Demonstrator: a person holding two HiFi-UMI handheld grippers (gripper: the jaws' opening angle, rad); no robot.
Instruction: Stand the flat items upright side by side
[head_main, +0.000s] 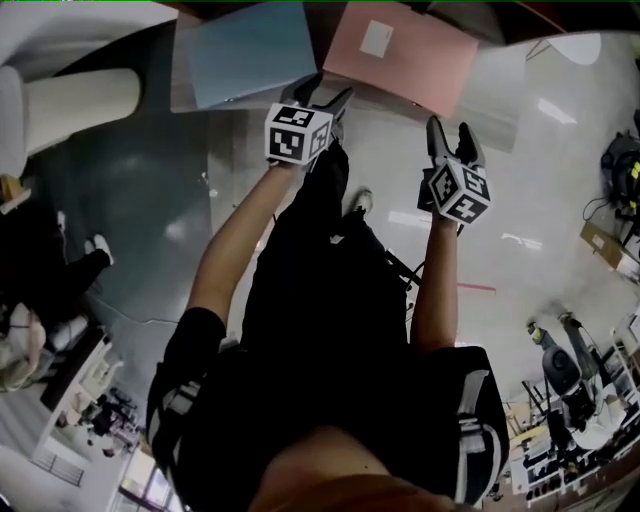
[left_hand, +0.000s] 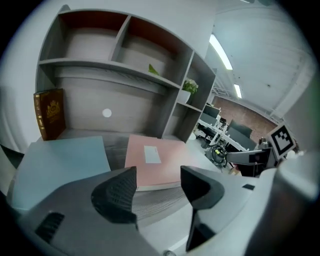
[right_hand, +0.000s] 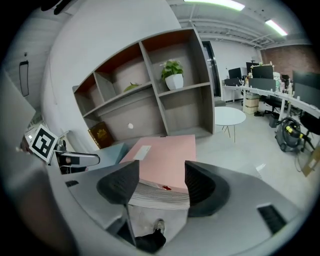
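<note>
A pink folder (head_main: 400, 55) with a white label and a light blue folder (head_main: 250, 50) lie flat, side by side, on the grey bottom shelf (left_hand: 150, 202). My left gripper (head_main: 325, 98) hovers just short of the gap between them, open with nothing between its fingers. In the left gripper view the pink folder (left_hand: 155, 157) lies ahead of the jaws and the blue folder (left_hand: 65, 160) to the left. My right gripper (head_main: 452, 140) is open and empty too, in front of the pink folder's near right corner (right_hand: 167, 157). A brown book (left_hand: 50, 112) stands upright at the shelf's back left.
The shelf unit (right_hand: 150, 90) rises behind the folders in several open compartments, one holding a potted plant (right_hand: 172, 75). A round white table (right_hand: 230, 116) and office desks stand to the right. The person's legs and a shoe (head_main: 360, 203) are below the grippers.
</note>
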